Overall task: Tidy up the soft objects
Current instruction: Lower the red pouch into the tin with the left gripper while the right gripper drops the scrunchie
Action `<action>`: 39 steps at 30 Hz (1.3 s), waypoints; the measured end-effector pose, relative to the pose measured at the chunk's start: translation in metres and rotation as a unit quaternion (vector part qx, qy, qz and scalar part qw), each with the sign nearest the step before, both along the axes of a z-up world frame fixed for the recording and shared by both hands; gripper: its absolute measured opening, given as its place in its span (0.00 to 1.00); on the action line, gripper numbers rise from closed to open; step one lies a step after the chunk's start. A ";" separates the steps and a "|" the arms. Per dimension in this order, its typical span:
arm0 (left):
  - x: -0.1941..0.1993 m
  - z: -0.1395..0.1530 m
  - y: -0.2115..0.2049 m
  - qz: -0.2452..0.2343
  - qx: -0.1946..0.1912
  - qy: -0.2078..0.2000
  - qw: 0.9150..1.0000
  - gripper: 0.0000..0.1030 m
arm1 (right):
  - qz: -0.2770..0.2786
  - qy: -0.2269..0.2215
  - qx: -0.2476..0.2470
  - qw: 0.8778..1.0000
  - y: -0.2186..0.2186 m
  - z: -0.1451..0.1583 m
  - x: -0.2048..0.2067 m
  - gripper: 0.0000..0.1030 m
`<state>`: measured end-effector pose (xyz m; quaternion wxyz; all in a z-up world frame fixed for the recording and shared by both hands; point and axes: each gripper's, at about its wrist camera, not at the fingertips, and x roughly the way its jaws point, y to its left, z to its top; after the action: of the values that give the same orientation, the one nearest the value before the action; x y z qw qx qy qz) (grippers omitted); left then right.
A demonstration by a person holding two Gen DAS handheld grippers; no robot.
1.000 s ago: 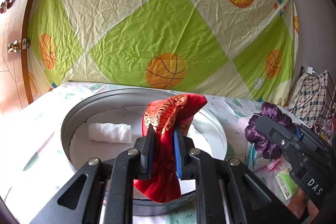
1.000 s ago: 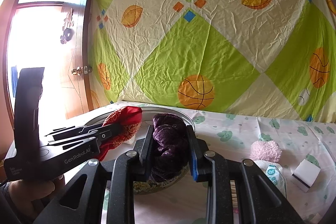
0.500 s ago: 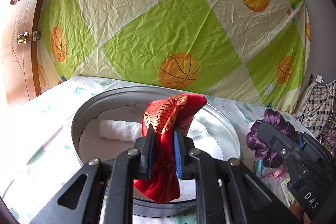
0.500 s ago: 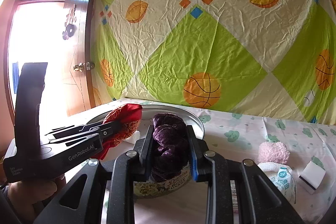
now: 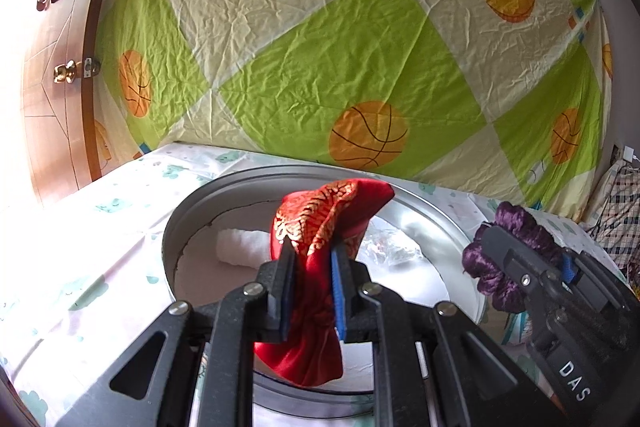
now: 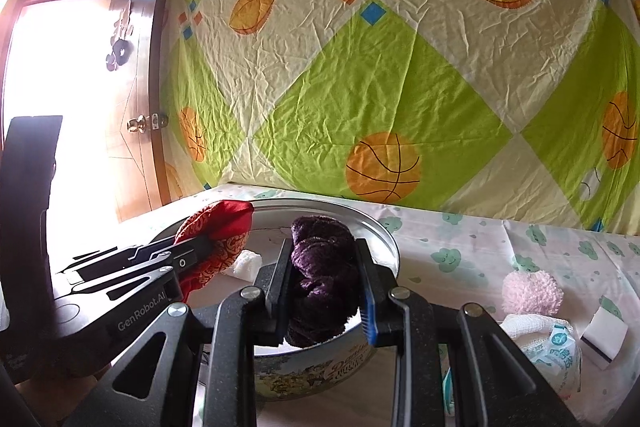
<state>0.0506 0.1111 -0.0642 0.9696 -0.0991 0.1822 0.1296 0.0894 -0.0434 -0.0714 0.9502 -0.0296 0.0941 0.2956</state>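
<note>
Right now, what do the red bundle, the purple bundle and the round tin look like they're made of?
Red bundle: likely satin or brocade, glossy with woven gold pattern. Purple bundle: plush, velvety chenille-like fabric, judging by its fuzzy ribbed pile. Round tin: metal, with a shiny reflective rim and a printed side.

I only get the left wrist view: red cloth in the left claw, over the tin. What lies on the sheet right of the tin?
Observer: A pink ball, fluffy, lies on the sheet right of the tin.
Operator: Anything beside it?
Observer: A white block with a dark edge, farther right and apart from the ball.
Operator: Is the purple cloth gripped squarely?
Observer: Yes. The right claw has both pads pressed on the purple cloth, held above the tin's near rim.
</note>
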 end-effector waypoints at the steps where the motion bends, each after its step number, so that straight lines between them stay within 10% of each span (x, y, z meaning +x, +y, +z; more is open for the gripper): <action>1: 0.000 0.000 0.001 0.001 0.000 0.000 1.000 0.13 | 0.001 -0.001 -0.002 1.000 0.002 0.000 0.000 0.29; 19: 0.017 0.013 0.023 -0.003 -0.002 0.033 0.999 0.13 | 0.019 0.019 -0.002 1.000 0.016 0.035 0.028 0.29; 39: 0.065 0.005 0.036 -0.054 -0.027 0.143 0.988 0.13 | 0.035 0.129 -0.069 0.989 0.050 0.005 0.098 0.29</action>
<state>0.1152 0.1468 -0.0592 0.9361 -0.0954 0.3277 0.0851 0.1878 0.0065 -0.0668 0.9150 -0.0597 0.2344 0.3230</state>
